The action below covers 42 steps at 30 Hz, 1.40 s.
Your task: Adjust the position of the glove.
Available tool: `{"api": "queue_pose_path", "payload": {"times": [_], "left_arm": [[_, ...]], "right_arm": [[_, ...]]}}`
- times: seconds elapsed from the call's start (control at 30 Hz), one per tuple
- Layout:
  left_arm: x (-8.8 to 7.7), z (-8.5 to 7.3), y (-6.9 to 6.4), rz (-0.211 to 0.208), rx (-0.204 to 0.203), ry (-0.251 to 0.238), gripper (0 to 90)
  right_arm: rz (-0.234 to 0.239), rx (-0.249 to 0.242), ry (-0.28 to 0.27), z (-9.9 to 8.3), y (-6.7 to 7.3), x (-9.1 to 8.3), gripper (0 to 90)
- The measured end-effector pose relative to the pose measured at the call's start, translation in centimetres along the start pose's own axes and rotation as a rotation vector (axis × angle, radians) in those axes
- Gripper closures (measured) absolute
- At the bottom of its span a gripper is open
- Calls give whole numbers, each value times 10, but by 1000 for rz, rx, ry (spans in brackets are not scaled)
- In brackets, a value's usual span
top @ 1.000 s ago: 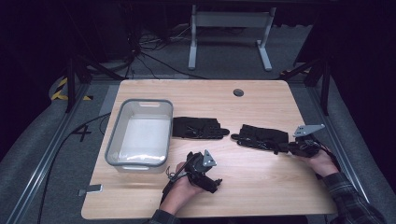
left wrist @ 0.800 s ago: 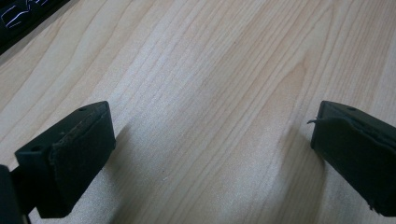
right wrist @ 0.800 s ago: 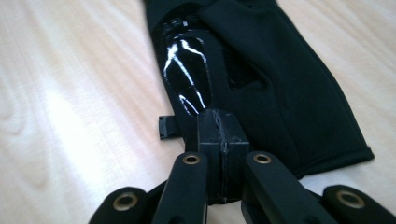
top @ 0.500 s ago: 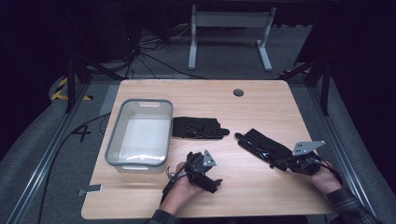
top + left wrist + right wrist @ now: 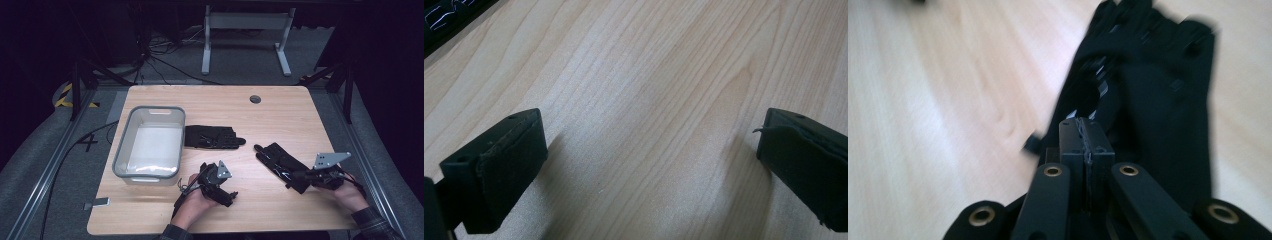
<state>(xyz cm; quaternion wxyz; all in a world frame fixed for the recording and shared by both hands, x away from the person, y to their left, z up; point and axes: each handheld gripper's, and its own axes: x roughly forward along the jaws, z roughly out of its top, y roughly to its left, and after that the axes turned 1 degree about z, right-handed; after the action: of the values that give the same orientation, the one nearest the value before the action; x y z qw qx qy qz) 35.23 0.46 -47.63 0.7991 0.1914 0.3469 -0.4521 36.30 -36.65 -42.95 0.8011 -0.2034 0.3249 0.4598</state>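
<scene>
Two black gloves lie on the wooden table (image 5: 290, 115). One glove (image 5: 212, 136) lies flat beside the bin, fingers to the right. The other glove (image 5: 278, 161) lies slanted at the right, its cuff pinched by my right gripper (image 5: 306, 176), which a hand holds near the table's right front. In the right gripper view the jaws (image 5: 1085, 136) are pressed together on the cuff, and the glove (image 5: 1158, 90) stretches away beyond them. My left gripper (image 5: 222, 192) rests low at the front centre. Its jaws (image 5: 649, 160) stand wide open over bare wood.
A grey plastic bin (image 5: 150, 111) with a white inside stands at the left of the table. A round cable hole (image 5: 255, 99) sits near the far edge. A corner of something black (image 5: 444, 15) shows at the upper left of the left gripper view.
My right gripper has pulled the right glove toward the front right edge, and the glove has swung to a slant. The left gripper and the other glove have stayed in place.
</scene>
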Motion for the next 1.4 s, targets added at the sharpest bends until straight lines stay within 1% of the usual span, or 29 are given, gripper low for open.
{"api": "queue_pose_path", "payload": {"times": [0.13, 0.27, 0.33, 0.4, 0.5, 0.57, 0.7, 0.77, 0.83, 0.93, 1.0, 1.1, 1.17, 1.23, 1.4], "left_arm": [[0, 0, 0, 0, 0, 0, 0], [0, 0, 0, 0, -1, 0, 0], [0, 0, 0, 0, -1, 0, 0], [0, 0, 0, 0, 0, 0, 0], [0, 0, 0, 0, 0, 0, 0], [0, 0, 0, 0, 0, 0, 0], [0, 0, 0, 0, 0, 0, 0], [0, 0, 0, 0, 0, 0, 0], [0, 0, 0, 0, 0, 0, 0], [0, 0, 0, 0, 0, 0, 0], [0, 0, 0, 0, 0, 0, 0], [0, 0, 0, 0, 0, 0, 0], [0, 0, 0, 0, 0, 0, 0], [0, 0, 0, 0, 0, 0, 0], [0, 0, 0, 0, 0, 0, 0]], "right_arm": [[-21, 15, -25, 16, -21, 8, 899], [-35, 31, -29, 29, -39, 21, 900], [-42, 37, -28, 33, -47, 28, 900], [-52, 50, -14, 35, -56, 37, 900], [-66, 60, -7, 35, -67, 46, 900], [-67, 70, 1, 35, -73, 51, 900], [-65, 78, 13, 34, -77, 57, 900], [-62, 72, 34, 33, -77, 60, 900], [-70, 67, 49, 32, -76, 62, 900], [-80, 66, 51, 31, -76, 62, 900], [-82, 70, 52, 29, -76, 61, 900], [-106, 63, 68, 26, -76, 56, 900], [-108, 64, 71, 25, -76, 54, 900], [-121, 70, 78, 21, -76, 49, 900], [-136, 102, 85, 8, -77, 35, 900]]}}
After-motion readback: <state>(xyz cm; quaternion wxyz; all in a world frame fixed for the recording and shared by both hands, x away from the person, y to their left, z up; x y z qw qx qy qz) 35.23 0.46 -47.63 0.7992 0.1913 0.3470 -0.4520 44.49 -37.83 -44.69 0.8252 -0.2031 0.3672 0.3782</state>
